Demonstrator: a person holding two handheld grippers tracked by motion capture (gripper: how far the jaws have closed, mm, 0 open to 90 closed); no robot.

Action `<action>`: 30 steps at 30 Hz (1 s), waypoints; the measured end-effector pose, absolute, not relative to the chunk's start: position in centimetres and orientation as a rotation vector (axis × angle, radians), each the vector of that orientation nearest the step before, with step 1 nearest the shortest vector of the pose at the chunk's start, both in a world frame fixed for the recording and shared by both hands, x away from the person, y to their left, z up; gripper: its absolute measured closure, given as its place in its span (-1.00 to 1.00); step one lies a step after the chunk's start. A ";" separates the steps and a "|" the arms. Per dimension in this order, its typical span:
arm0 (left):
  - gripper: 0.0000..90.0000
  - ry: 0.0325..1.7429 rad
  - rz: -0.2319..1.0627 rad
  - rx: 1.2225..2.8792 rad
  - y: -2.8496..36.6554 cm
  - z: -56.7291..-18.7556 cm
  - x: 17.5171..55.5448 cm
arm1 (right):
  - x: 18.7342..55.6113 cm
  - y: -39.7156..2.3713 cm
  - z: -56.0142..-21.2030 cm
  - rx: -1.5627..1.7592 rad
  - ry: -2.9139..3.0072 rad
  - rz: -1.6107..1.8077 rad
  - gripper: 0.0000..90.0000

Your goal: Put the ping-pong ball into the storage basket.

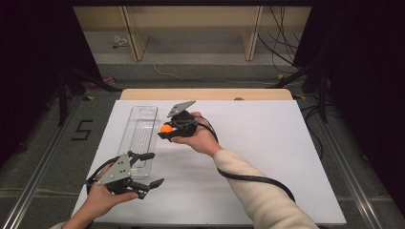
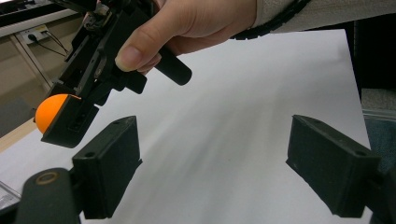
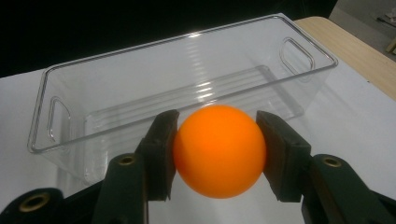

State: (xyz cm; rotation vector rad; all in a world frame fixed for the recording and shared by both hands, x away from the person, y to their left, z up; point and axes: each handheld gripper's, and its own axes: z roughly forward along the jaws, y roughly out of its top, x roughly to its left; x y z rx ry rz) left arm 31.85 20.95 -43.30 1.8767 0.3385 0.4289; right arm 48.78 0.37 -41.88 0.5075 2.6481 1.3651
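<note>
While both hands hang over the white sheet, the scene runs from the person's edge outward as follows.

Left gripper: nearest the person at the desk's near left, held above the white sheet; jaws spread wide with nothing between them, as the left gripper view shows, bare sheet under the gap.

Right sleeve: a cream sleeve crosses the sheet from the near right toward the middle, with the gripper's black cable looping beside it.

Right gripper: held by the right hand above the middle of the sheet, pointing toward the bin; jaws pinching the orange ball from both sides.

Orange ball: clamped between the two pads, off the desk, just beside the clear bin's long wall and not yet over its opening.

Clear bin: a long see-through plastic bin with cut-out handles at both ends, lying lengthwise on the sheet's left part, its ribbed floor bare; the near end sits close to the left gripper.

Desk: a strip of wood shows beyond the sheet's far edge.

Surroundings: grey floor with a dark "5" marking at left, cables at far right, and pale wooden frames beyond the desk.
</note>
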 end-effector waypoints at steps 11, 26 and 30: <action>-0.63 0.339 0.430 1.875 21.0 -43.3 31.9 | 48.9 0.6 -41.8 0.507 2.652 1.356 0.14; -0.63 0.339 0.429 1.876 21.0 -43.3 31.8 | 49.1 1.2 -41.6 0.499 2.656 1.352 0.14; -0.63 0.339 0.430 1.876 21.0 -43.3 31.8 | 49.1 1.3 -41.7 0.498 2.657 1.350 0.14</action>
